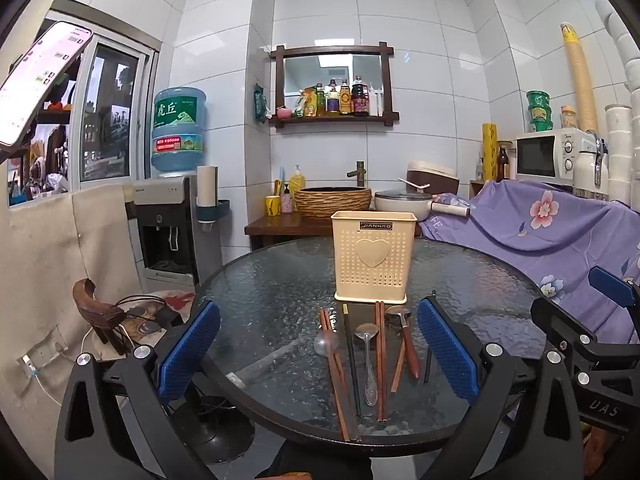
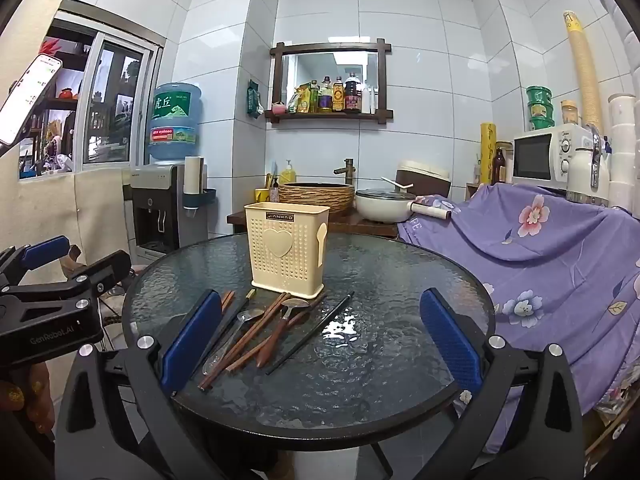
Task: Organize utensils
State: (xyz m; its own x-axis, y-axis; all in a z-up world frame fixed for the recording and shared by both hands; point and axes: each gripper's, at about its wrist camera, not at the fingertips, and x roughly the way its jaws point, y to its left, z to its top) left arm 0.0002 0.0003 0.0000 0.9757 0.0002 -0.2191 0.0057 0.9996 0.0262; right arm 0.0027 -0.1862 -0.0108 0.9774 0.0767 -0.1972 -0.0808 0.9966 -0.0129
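Hovering released over the round glass table [image 1: 260, 280], the left claw [image 1: 318, 354] frames wooden chopsticks [image 1: 334, 372], a black chopstick [image 1: 351, 360], metal spoon [image 1: 368, 360] and wood-handled spoon [image 1: 406, 340] lying just before the upright cream holder [image 1: 374, 258]; the right claw [image 2: 320, 344] gapes empty.

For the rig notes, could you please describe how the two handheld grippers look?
Both the left gripper and the right gripper have matte black frames with round silver bolts. Their fingers carry blue textured pads. White lettering reading "GenRobot.AI" marks the left one's body in the right wrist view.
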